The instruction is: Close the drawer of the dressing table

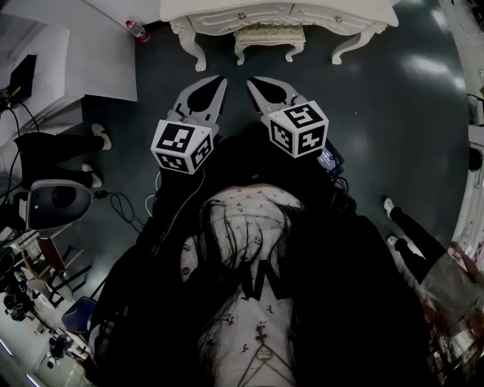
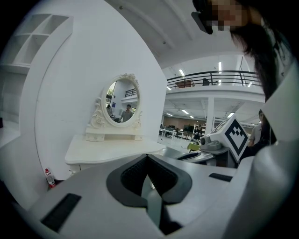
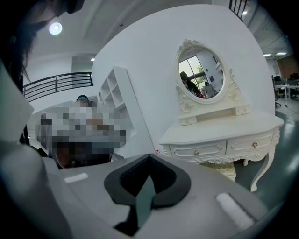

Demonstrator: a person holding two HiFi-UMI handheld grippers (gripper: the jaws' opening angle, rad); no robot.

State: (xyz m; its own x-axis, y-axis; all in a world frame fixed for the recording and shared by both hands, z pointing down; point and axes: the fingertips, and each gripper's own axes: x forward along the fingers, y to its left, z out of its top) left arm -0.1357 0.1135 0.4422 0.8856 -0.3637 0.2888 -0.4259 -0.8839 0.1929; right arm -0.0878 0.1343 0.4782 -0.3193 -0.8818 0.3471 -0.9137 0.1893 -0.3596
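The white dressing table [image 1: 227, 9] stands at the far edge of the dark floor, with an oval mirror [image 3: 201, 77] on top and a cushioned stool [image 1: 268, 38] tucked under it. In the right gripper view its two front drawers [image 3: 196, 150] sit flush with the front, their small knobs showing. My left gripper [image 1: 219, 80] and right gripper [image 1: 253, 81] hang side by side in the air, well short of the table and touching nothing. Both are shut, jaws meeting at the tips and empty. The left gripper [image 2: 147, 156] sees the table [image 2: 112, 149] from its left end.
A red-capped bottle [image 1: 137, 30] stands on the floor by the table's left leg. A white shelf unit [image 3: 114, 102] rises against the wall to the left. People's legs [image 1: 53, 151] stand at the left and the right [image 1: 408, 227]. Equipment [image 1: 57, 200] crowds the near left.
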